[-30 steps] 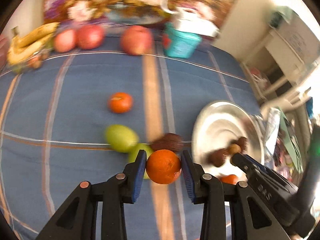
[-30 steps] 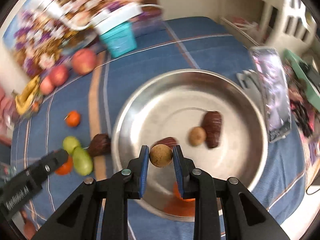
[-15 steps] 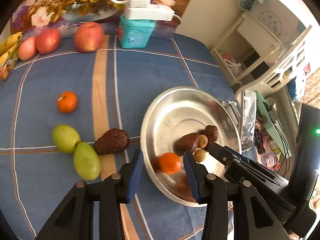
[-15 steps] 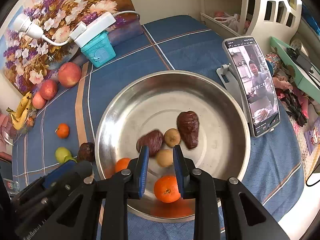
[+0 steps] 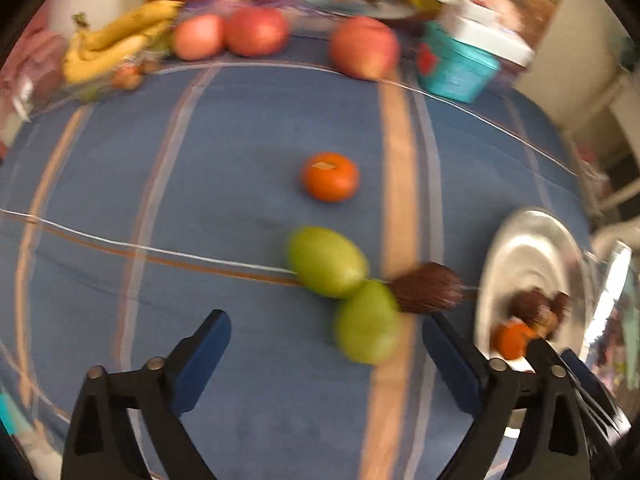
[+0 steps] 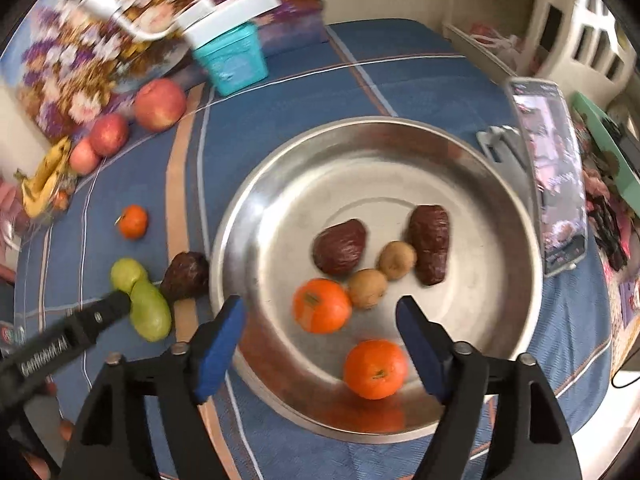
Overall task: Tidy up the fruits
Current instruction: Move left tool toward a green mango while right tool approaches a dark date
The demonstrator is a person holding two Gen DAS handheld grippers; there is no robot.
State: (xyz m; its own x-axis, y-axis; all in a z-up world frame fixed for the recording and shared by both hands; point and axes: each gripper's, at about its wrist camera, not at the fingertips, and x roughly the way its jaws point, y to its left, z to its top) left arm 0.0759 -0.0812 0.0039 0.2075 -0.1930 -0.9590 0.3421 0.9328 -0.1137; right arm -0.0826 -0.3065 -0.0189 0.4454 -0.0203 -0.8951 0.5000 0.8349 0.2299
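Both grippers gaping wide, gripping nothing.
Left gripper (image 5: 326, 354) is facing touching green fruits (image 5: 366, 332); nudging one risks rolling both. Right gripper (image 6: 320, 334) is hovering over steel bowl (image 6: 516, 216).

Place: a home, a lived-in room.
Table: blue striped cloth (image 6: 400, 80), floral backdrop (image 6: 92, 40) behind.
Fruit: bananas (image 5: 116, 44), apples (image 5: 256, 32), steel bowl (image 6: 360, 152).
Clutter: propped phone (image 6: 556, 176), white shelves (image 6: 520, 8).
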